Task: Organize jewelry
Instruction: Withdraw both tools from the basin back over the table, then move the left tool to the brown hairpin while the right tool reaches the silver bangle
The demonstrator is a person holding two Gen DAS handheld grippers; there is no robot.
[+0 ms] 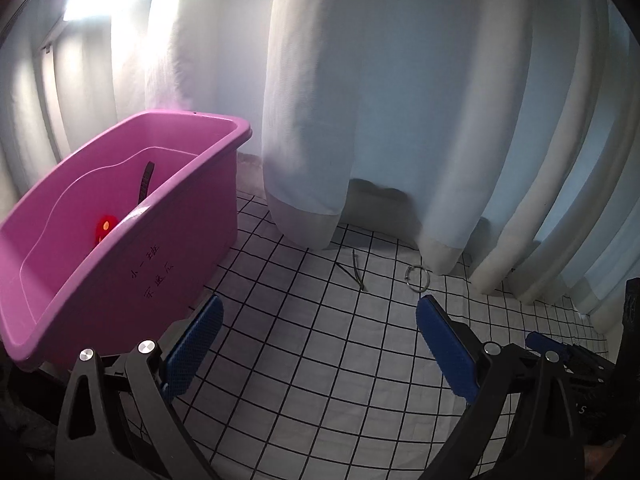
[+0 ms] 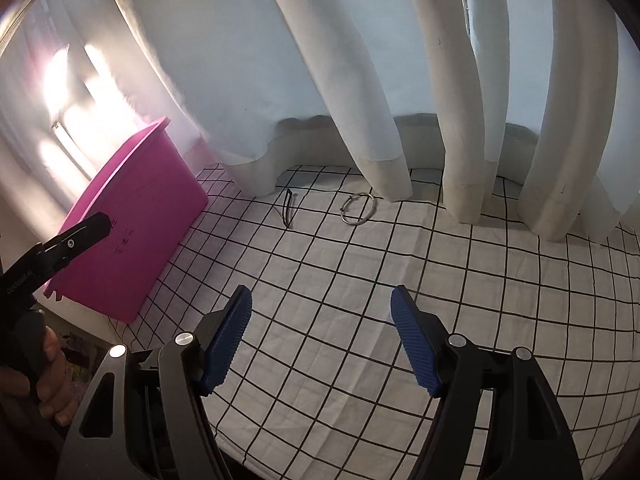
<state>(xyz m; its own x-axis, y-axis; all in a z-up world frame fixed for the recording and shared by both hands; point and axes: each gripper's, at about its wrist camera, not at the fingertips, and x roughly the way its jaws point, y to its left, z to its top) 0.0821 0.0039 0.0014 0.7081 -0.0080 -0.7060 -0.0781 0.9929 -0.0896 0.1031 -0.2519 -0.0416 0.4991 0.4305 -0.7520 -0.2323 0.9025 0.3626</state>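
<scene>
A pink plastic bin [image 1: 120, 240] stands at the left on the checked cloth; it also shows in the right wrist view [image 2: 132, 236]. Inside it lie a black strap [image 1: 145, 180] and a red-orange piece [image 1: 105, 226]. A silver bangle [image 1: 417, 277] lies on the cloth near the curtain hem, also in the right wrist view [image 2: 357, 209]. A dark thin hairpin-like piece [image 1: 354, 270] lies left of it, also in the right wrist view [image 2: 289, 210]. My left gripper [image 1: 318, 312] is open and empty, close before the bangle. My right gripper [image 2: 322, 300] is open and empty, further back.
White curtains [image 1: 400, 120] hang down onto the far edge of the white black-grid cloth [image 2: 480, 300]. The left gripper's body [image 2: 60, 248] and the hand holding it show at the left of the right wrist view. The cloth's front edge drops off near the bin.
</scene>
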